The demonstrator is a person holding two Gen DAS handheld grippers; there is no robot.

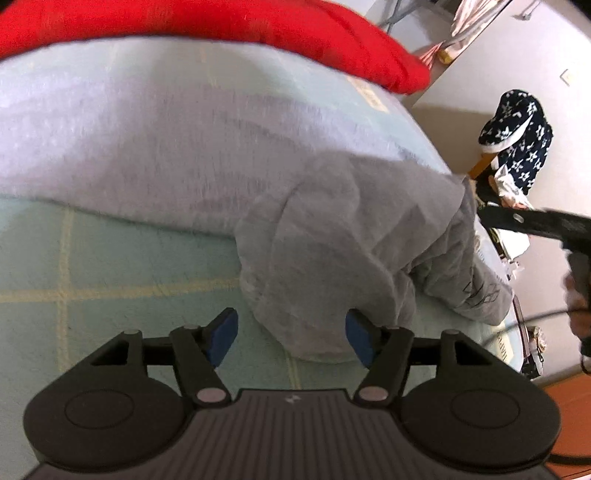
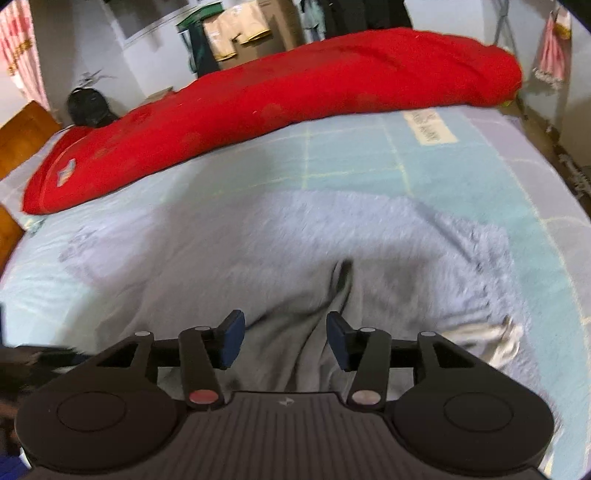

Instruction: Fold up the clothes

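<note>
Sweater (image 1: pixel 207 147): grey, spread on the bed (image 1: pixel 110 266), below the red quilt (image 1: pixel 258 33).
Left gripper (image 1: pixel 291 341): jaws apart, empty, hood bunched between them.
Right gripper (image 2: pixel 285 341): jaws apart, empty, over creased cloth.
Advice: pinch one layer only, then fold across evenly.

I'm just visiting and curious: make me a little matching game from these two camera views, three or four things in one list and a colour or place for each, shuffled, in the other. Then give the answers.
Things:
1. quilt
2. sweatshirt
3. bedsheet
4. star-print garment

Descriptions:
A. pale green with a yellowish grid
B. red, bunched along the far side of the bed
C. dark with white stars, hung beside the bed
D. grey, lying on the sheet

Pairs: 1-B, 2-D, 3-A, 4-C
</note>
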